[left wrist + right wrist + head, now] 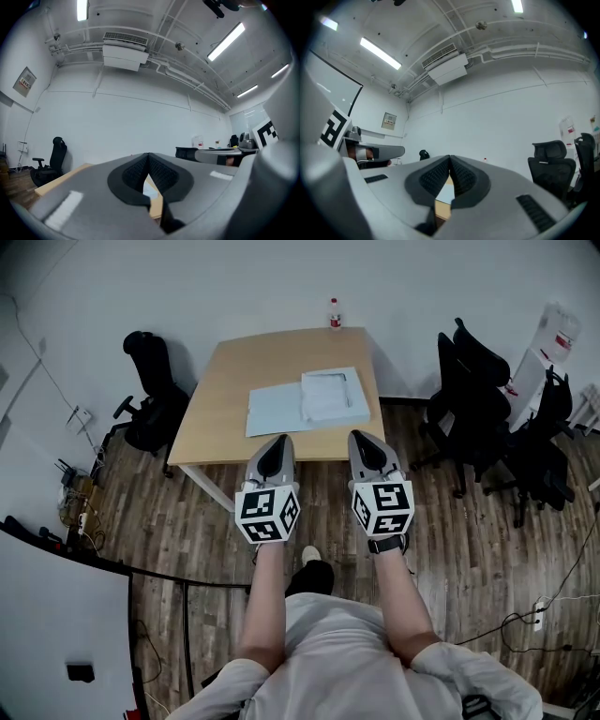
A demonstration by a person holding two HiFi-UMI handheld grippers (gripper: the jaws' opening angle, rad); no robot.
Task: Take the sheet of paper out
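Grey left tool and right tool are both fully closed with nothing between the jaws, side by side at the bench's lower edge. Beyond them, at frame centre, the pale-blue sheet of paper lies flat on the wooden bench, against a white folder.

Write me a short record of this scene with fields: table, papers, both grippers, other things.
table: wooden, in front of the person
sheet: pale blue, flat on the table
folder: whitish, at the sheet's right edge
left gripper: shut, empty, by the near edge
right gripper: shut, empty, by the near edge
bottle: at the far edge
chairs: black, on both sides
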